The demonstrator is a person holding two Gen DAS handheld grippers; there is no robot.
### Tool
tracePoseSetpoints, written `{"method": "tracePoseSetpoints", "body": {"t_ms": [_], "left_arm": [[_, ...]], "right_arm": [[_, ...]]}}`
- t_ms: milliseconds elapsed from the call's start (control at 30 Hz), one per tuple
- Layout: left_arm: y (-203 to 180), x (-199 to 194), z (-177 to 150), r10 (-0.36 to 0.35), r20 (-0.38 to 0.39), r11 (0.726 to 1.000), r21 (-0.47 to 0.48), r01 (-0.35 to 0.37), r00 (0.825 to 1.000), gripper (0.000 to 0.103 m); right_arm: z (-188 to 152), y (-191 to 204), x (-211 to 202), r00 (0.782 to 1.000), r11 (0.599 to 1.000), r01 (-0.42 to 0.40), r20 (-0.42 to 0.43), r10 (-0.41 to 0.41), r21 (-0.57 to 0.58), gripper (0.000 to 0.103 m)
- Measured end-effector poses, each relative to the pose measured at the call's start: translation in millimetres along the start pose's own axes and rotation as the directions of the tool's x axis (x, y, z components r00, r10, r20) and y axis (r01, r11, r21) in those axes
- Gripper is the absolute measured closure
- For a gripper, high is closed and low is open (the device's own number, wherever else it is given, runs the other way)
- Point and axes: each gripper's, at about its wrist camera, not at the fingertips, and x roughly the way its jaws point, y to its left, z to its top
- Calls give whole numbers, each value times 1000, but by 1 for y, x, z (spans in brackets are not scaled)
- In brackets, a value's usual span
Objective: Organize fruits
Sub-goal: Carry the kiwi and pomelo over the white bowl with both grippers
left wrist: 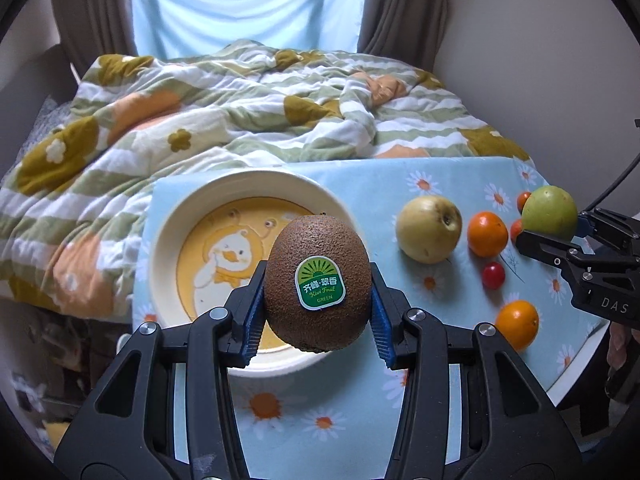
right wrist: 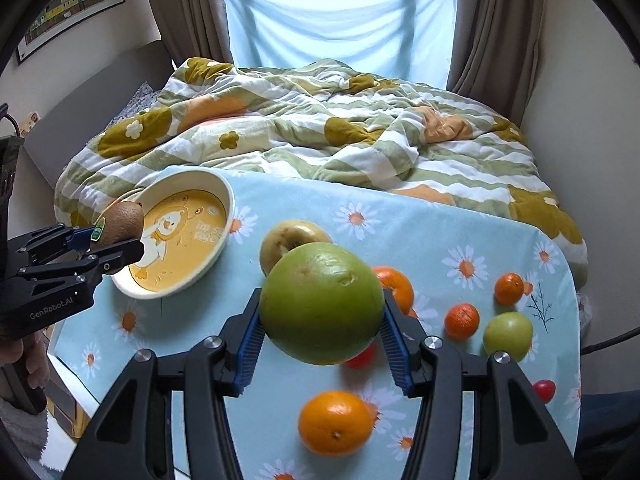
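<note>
Left gripper [left wrist: 318,300]: blue pads clamped on a kiwi [left wrist: 318,283] with a green sticker — held above the near rim of the bowl [left wrist: 168,216].
Right gripper [right wrist: 322,322]: pads clamped on a large green apple [right wrist: 322,304], lifted over the table.
Bowl: cream rim, yellow floor with a duck cartoon; it sits on the left of the daisy tablecloth [right wrist: 400,216]. No fruit lies inside it.
In the way: from the right wrist view the held apple hides part of a yellow pear [right wrist: 280,240], an orange [right wrist: 394,282] and a red cherry tomato [right wrist: 362,358] behind and below it.
Loose on the cloth: a near orange [right wrist: 335,422], two small mandarins [right wrist: 462,321] [right wrist: 509,289], a small green apple [right wrist: 508,336], another cherry tomato [right wrist: 545,390] at the right edge — all apart from the bowl.
Behind the table: a rumpled flowered quilt [right wrist: 320,132] on a bed, brown curtains [right wrist: 188,4], a pale blue sheet [right wrist: 340,20] over the window.
Left wall: a framed picture [right wrist: 72,4].
</note>
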Motion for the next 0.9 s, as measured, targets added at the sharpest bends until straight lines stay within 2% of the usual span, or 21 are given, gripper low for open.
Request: {"method": "tracePoseSetpoints", "body": {"t_ms": [267, 433, 600, 900], "left_arm": [[54, 29, 22, 10, -9, 999, 40, -9, 1000, 52], [75, 59, 33, -2, -35, 997, 77, 4, 999, 52], [83, 83, 39, 2, -60, 992, 124, 5, 998, 52], [73, 110, 40, 6, -88, 978, 210, 12, 996, 52]], "right_arm": [[28, 42, 27, 1000, 999, 1, -11, 0, 34, 53], [38, 55, 44, 1000, 998, 15, -22, -13, 68, 53], [44, 57, 54, 999, 994, 38, -35, -35, 106, 53], [44, 53, 58, 996, 983, 77, -57, -69, 165, 53]]}}
